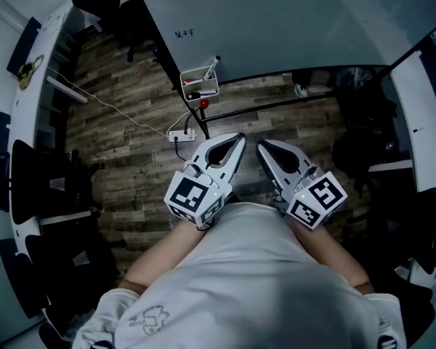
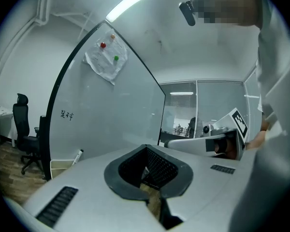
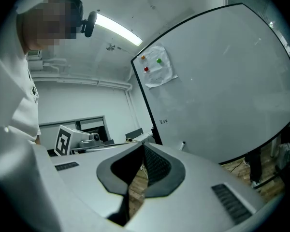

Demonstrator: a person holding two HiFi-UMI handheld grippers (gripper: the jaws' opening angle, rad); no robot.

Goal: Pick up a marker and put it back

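Observation:
A white marker (image 1: 212, 67) with a dark cap stands slanted in a small white tray (image 1: 198, 73) at the whiteboard's (image 1: 276, 20) lower edge, with darker markers lying in it. Both grippers are held close to the person's body, well short of the tray. My left gripper (image 1: 238, 138) is shut with nothing in it, and my right gripper (image 1: 262, 145) is the same. In the left gripper view the jaws (image 2: 145, 149) meet at their tips, with the marker (image 2: 79, 156) and tray (image 2: 58, 167) far off at the left. In the right gripper view the marker (image 3: 182, 145) shows beyond the shut jaws (image 3: 142, 146).
A red knob (image 1: 203, 103) sits below the tray. A power strip (image 1: 182, 133) with a white cable lies on the wooden floor. Office chairs (image 2: 24, 129) and desks (image 1: 29, 122) stand at the left, and dark bags (image 1: 356, 115) at the right. A paper (image 2: 105, 59) is held on the board by magnets.

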